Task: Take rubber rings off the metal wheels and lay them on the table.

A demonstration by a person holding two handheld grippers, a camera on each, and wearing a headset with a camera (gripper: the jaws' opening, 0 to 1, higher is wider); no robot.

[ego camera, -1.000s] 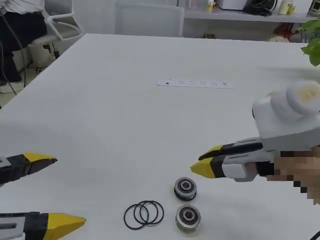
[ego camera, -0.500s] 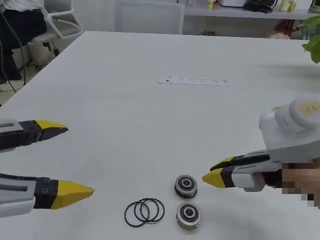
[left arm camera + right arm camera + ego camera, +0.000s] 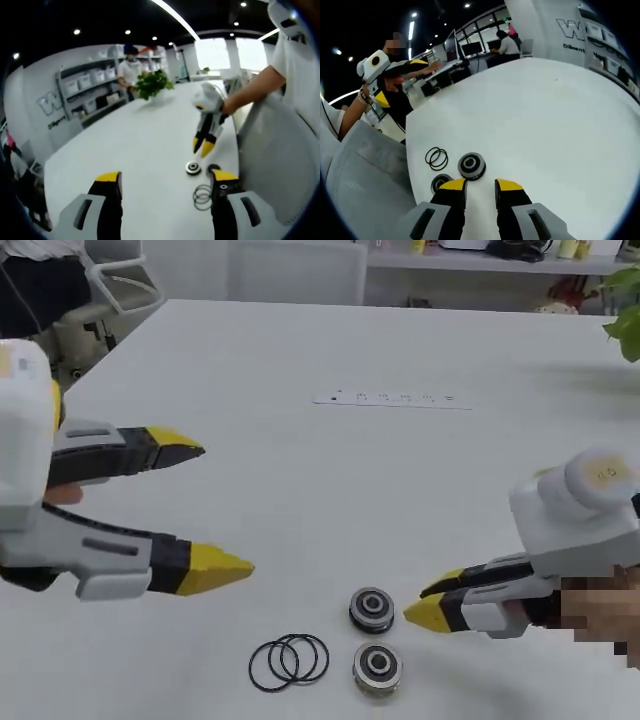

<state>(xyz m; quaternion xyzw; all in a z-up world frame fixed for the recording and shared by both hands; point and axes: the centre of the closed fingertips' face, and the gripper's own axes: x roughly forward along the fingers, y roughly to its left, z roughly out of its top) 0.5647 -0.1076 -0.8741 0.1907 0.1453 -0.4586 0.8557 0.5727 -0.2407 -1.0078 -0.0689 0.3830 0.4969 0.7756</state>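
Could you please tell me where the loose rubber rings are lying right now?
In the head view, the rubber rings lie overlapped on the table, near the bottom edge, just left of the nearer metal wheel.

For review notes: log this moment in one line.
left hand-held gripper open, empty; right hand-held gripper slightly open beside two round metal wheels; black rubber rings on white table

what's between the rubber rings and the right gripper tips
Two metal wheels: the farther wheel just before the right gripper, the nearer wheel beside the rubber rings. The head view shows it.
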